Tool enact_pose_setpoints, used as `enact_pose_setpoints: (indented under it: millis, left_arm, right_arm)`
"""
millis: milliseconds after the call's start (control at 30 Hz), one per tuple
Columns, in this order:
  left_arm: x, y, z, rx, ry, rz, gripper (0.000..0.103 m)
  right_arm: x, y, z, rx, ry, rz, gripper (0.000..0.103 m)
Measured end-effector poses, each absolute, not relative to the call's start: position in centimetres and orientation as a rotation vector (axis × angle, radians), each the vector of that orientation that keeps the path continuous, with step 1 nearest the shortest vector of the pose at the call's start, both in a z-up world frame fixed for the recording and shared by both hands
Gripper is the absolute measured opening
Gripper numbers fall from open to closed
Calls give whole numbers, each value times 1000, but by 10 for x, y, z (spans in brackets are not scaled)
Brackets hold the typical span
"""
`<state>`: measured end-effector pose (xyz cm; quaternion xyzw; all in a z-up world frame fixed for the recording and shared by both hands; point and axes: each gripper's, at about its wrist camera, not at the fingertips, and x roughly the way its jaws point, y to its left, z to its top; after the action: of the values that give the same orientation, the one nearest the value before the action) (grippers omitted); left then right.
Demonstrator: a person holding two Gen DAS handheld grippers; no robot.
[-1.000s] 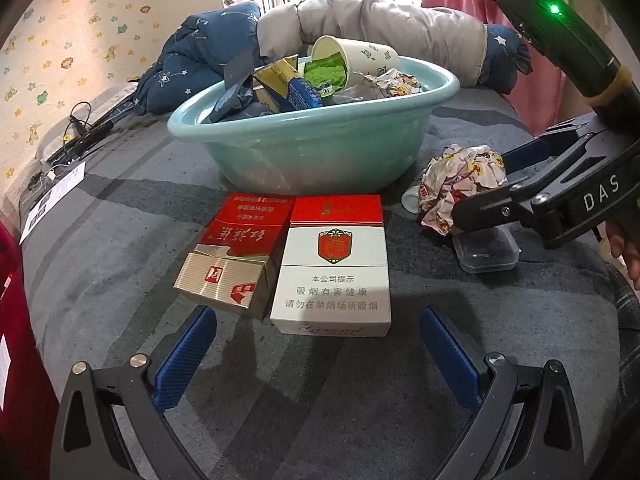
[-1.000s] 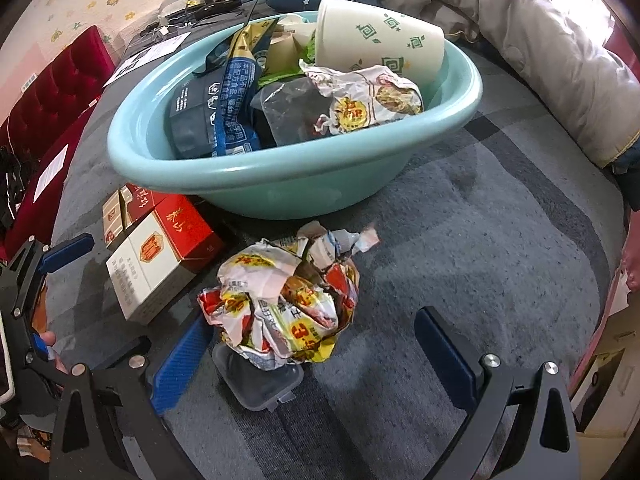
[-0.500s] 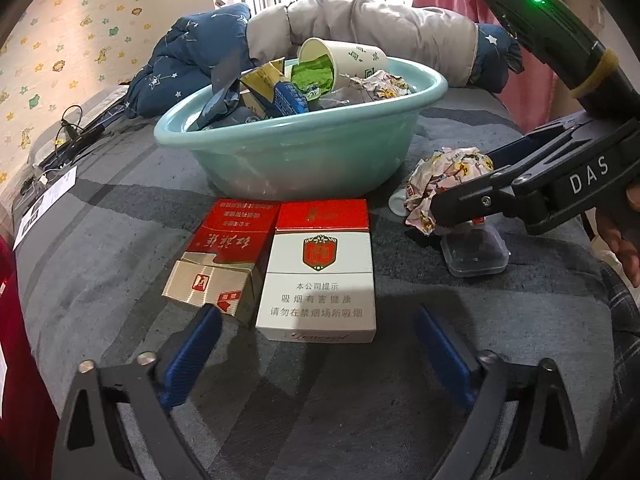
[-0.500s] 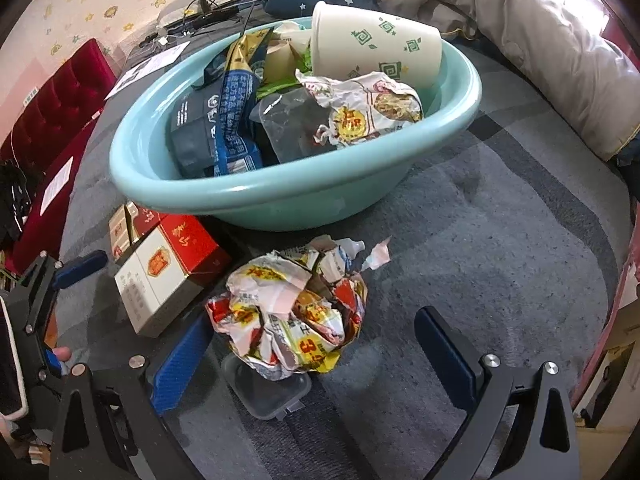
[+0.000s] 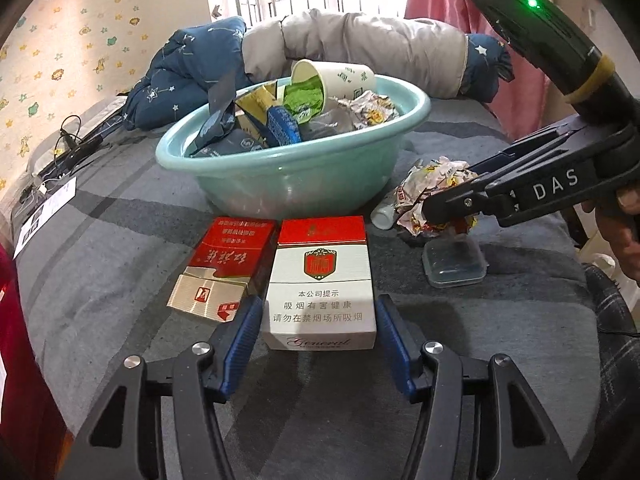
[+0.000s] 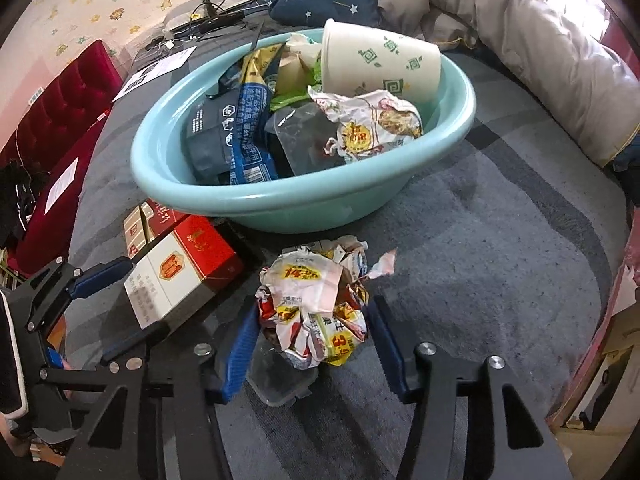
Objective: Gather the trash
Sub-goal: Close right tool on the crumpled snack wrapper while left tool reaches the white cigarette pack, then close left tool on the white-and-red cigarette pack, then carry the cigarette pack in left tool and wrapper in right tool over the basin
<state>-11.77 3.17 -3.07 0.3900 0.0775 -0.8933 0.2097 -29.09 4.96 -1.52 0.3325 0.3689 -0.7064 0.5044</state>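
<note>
A teal basin (image 5: 288, 184) (image 6: 304, 208) on the grey bedcover holds a paper cup (image 6: 380, 64) and several wrappers. In front of it lies a white-and-red cigarette pack (image 5: 320, 280) (image 6: 176, 280). My left gripper (image 5: 316, 320) (image 6: 136, 304) is shut on that pack's sides. Beside it lies an opened red pack (image 5: 224, 256) (image 6: 144, 220). My right gripper (image 6: 312, 332) (image 5: 452, 188) is shut on a crumpled snack wrapper (image 6: 316, 312) (image 5: 428, 188). The wrapper sits over a clear plastic box (image 6: 280, 380) (image 5: 454, 260).
A small white bottle (image 5: 382, 216) lies by the basin's foot. A rolled grey-and-blue duvet (image 5: 360, 48) runs behind the basin. Cables and papers (image 5: 60, 152) lie far left, beside a red padded headboard (image 6: 52, 120). A person's hand (image 5: 624, 232) holds the right gripper.
Both grippers went from wide open to shut. The left one moved forward and gripped the white-and-red pack; the right one gripped the crumpled wrapper.
</note>
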Motion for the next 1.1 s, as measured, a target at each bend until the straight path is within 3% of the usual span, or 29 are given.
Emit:
enact_pose_setpoints:
  millis: [1100]
  left_arm:
    - [-79,75,18,971,172,-2495,62]
  right_arm:
    - [-238,116,26,687,908,-1715,58]
